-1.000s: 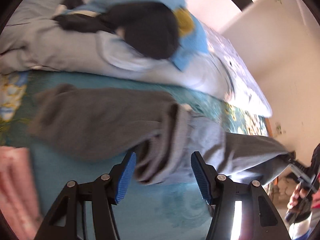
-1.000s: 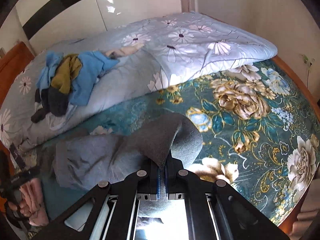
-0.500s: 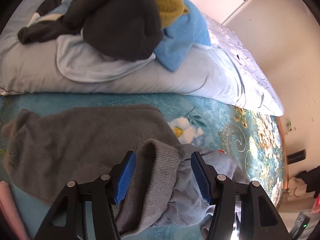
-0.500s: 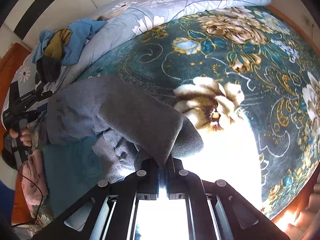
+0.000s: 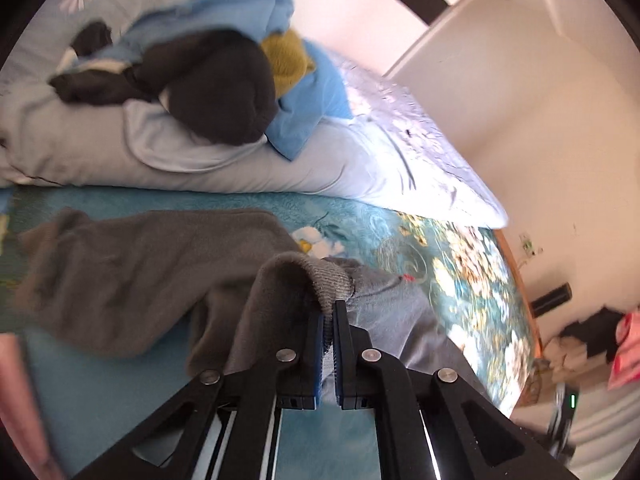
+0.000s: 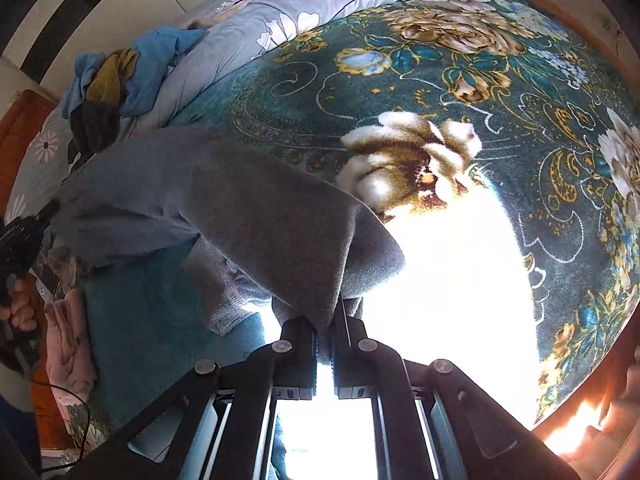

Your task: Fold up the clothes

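A grey sweater (image 5: pixel 140 264) lies crumpled on the teal floral bedspread (image 5: pixel 400 240). My left gripper (image 5: pixel 329 312) is closing its jaws tight on the sweater's ribbed edge (image 5: pixel 332 280); the blue pads press on the fabric and lift it a little. In the right wrist view the same grey sweater (image 6: pixel 240 208) is stretched towards the camera. My right gripper (image 6: pixel 330 322) is shut on a folded corner of it, low over the bedspread (image 6: pixel 480 80). At that view's left edge a hand (image 6: pixel 20 304) holds the left gripper (image 6: pixel 24 228).
A pile of blue, black and mustard clothes (image 5: pixel 224 92) sits on a pale floral quilt (image 5: pixel 360 160) behind the sweater. The same pile (image 6: pixel 108 96) shows at upper left. A pink garment (image 6: pixel 68 340) lies at the bed's left side. Bright sunlight washes out the bedspread near the right gripper.
My left gripper's jaws have gone from wide open to shut on the ribbed edge. My right gripper has come down towards the bed, still holding its corner.
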Action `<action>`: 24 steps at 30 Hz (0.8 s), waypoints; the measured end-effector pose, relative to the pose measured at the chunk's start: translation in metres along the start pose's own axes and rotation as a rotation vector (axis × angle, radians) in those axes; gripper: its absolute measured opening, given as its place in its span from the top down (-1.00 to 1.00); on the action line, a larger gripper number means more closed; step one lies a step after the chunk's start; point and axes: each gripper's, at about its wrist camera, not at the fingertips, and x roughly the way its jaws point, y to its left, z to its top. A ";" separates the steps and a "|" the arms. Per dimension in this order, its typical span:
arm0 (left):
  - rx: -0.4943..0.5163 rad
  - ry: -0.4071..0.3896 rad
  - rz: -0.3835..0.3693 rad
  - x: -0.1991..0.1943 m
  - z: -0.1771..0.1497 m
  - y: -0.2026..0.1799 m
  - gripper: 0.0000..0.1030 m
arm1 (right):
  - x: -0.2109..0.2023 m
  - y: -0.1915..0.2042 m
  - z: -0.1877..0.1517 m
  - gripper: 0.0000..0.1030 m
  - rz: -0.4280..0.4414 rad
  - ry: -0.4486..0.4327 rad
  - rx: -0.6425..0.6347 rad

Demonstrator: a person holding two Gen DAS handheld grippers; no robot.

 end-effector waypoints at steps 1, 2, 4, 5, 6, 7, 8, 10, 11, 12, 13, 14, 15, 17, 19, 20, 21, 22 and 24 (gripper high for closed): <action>0.007 -0.005 0.004 -0.012 -0.011 0.003 0.92 | 0.002 -0.001 -0.004 0.91 -0.001 0.008 0.002; 0.018 -0.006 0.017 -0.024 -0.023 0.008 0.92 | 0.003 -0.001 -0.008 0.91 -0.001 0.016 0.003; 0.045 0.007 0.081 -0.043 -0.053 0.020 0.92 | 0.008 0.000 -0.016 0.91 -0.009 0.035 -0.001; 0.051 0.024 0.111 -0.049 -0.067 0.027 0.92 | 0.011 0.001 -0.020 0.91 -0.017 0.046 -0.007; 0.058 0.040 0.140 -0.056 -0.080 0.034 0.92 | 0.014 0.002 -0.024 0.91 -0.025 0.058 -0.013; 0.057 0.058 0.163 -0.061 -0.093 0.042 0.92 | 0.016 0.004 -0.028 0.91 -0.030 0.072 -0.023; 0.045 0.080 0.177 -0.065 -0.104 0.051 0.92 | 0.018 0.005 -0.031 0.91 -0.035 0.085 -0.032; 0.039 0.131 0.221 -0.067 -0.126 0.066 0.92 | 0.022 0.008 -0.037 0.91 -0.053 0.109 -0.057; 0.041 0.159 0.239 -0.066 -0.136 0.072 0.91 | 0.023 0.009 -0.039 0.91 -0.061 0.120 -0.066; 0.043 0.181 0.254 -0.064 -0.143 0.076 0.91 | 0.023 0.009 -0.041 0.91 -0.063 0.127 -0.069; 0.046 0.202 0.267 -0.062 -0.150 0.080 0.91 | 0.023 0.009 -0.042 0.90 -0.064 0.134 -0.071; 0.054 0.220 0.281 -0.059 -0.157 0.082 0.91 | 0.021 0.009 -0.044 0.89 -0.059 0.140 -0.074; 0.071 0.234 0.296 -0.058 -0.163 0.083 0.90 | 0.019 0.010 -0.045 0.87 -0.058 0.144 -0.084; 0.083 0.251 0.307 -0.057 -0.170 0.084 0.90 | 0.014 0.013 -0.048 0.80 -0.059 0.153 -0.111; 0.077 0.253 0.298 -0.061 -0.174 0.086 0.90 | 0.007 0.018 -0.049 0.71 -0.061 0.163 -0.144; 0.070 0.254 0.284 -0.064 -0.174 0.086 0.90 | 0.002 0.021 -0.048 0.70 -0.060 0.165 -0.162; 0.065 0.254 0.268 -0.068 -0.173 0.085 0.84 | -0.004 0.024 -0.047 0.68 -0.053 0.160 -0.186; 0.060 0.255 0.250 -0.074 -0.171 0.084 0.79 | -0.010 0.027 -0.045 0.65 -0.047 0.155 -0.209; 0.050 0.243 0.221 -0.085 -0.166 0.079 0.81 | -0.022 0.033 -0.037 0.47 -0.031 0.138 -0.249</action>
